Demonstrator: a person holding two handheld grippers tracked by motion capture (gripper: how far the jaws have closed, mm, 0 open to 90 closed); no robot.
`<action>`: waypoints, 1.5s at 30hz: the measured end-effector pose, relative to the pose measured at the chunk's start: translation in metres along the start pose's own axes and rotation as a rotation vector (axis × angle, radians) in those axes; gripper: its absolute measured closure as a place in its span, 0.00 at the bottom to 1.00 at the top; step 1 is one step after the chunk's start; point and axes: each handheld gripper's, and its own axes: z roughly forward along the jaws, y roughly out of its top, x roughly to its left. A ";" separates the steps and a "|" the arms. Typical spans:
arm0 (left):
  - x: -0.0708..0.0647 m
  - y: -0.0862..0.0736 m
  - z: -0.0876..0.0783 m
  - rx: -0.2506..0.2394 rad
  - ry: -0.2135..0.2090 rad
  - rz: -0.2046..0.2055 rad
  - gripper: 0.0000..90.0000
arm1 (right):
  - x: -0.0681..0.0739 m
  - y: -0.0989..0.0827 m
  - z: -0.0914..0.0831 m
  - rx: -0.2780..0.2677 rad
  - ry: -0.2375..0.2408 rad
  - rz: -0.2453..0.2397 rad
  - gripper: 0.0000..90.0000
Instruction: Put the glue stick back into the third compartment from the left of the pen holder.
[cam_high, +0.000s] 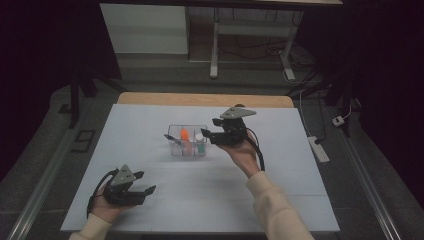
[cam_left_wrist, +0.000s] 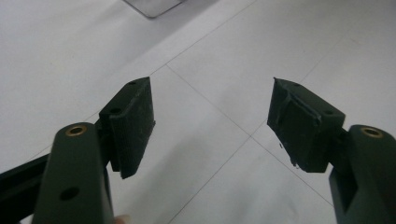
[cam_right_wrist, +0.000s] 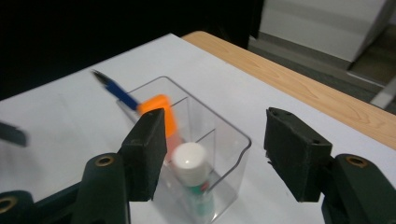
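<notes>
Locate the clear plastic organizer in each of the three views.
High view: clear plastic organizer sits mid-table, just left of the right hand-held gripper.
Left gripper view: one clear corner at the top edge, probably the organizer.
Right gripper view: centre, behind the jaws.
Shared landmark: white table cover.
</notes>
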 end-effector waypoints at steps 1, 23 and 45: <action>0.000 0.000 0.000 0.000 -0.001 0.000 0.35 | 0.001 -0.003 -0.006 -0.008 0.008 -0.005 0.43; 0.000 0.000 0.001 0.004 -0.002 -0.004 0.35 | -0.004 -0.099 -0.098 0.014 0.009 -0.001 0.45; 0.003 0.000 -0.003 -0.020 -0.003 -0.020 0.35 | -0.022 -0.166 -0.147 0.098 -0.084 0.000 0.44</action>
